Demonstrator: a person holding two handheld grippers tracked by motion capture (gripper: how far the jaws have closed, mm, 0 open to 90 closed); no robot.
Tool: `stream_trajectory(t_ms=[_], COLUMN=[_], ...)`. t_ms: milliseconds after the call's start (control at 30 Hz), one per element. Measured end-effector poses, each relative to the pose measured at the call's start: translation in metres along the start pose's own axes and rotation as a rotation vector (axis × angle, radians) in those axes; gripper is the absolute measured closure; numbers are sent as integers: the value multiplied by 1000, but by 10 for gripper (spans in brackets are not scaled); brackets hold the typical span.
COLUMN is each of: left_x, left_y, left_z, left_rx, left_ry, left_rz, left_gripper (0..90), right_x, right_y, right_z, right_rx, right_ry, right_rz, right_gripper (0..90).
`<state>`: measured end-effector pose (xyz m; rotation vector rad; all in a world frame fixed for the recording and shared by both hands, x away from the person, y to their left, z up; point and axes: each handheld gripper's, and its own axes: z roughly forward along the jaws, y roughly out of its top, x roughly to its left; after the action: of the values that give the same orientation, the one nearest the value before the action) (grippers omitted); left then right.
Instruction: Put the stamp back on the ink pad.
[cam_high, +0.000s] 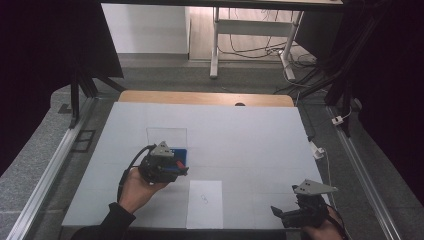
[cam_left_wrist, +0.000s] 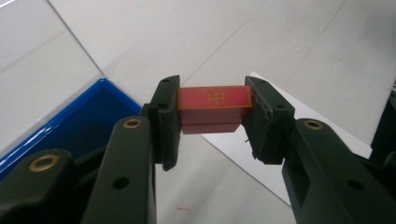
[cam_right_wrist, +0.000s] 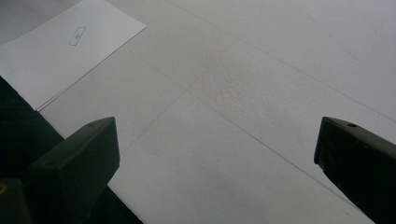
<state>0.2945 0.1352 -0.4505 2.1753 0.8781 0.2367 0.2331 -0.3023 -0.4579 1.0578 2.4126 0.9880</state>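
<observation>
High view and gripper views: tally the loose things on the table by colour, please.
Red: 1, the red block, clamped in the left gripper.
Blue: 1, the blue tray.
White: 1, the paper sheet.
Total: 3

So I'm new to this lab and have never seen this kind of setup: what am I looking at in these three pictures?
A person sits at a white table with a hand-held gripper in each hand. One picture looks down from above; the other two come from cameras riding on the grippers, looking along their black fingers. The left gripper is shut on a small red block with a gold mark. Beside it stands a blue tray, and a sheet of paper with a small printed box lies near the table's front edge. The right gripper is open, nothing between its fingers, above the bare table.
</observation>
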Motion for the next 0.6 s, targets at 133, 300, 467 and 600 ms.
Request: stream_trajectory(t_ms=[133, 300, 467, 600], left_x=[6, 15, 24, 28], left_y=[0, -1, -2, -2], left_z=[-2, -3, -3, -3], left_rx=[-5, -9, -12, -15], left_ry=[15, 36, 47, 57], left_rz=[-14, -35, -55, -64], left_gripper=[583, 583, 582, 582], right_x=[0, 0, 0, 0], right_y=[0, 0, 0, 0], right_z=[0, 0, 1, 1], right_rx=[0, 2, 3, 3], right_ry=[0, 0, -2, -2], right_rz=[1, 0, 0, 0], right_gripper=[3, 3, 3, 3])
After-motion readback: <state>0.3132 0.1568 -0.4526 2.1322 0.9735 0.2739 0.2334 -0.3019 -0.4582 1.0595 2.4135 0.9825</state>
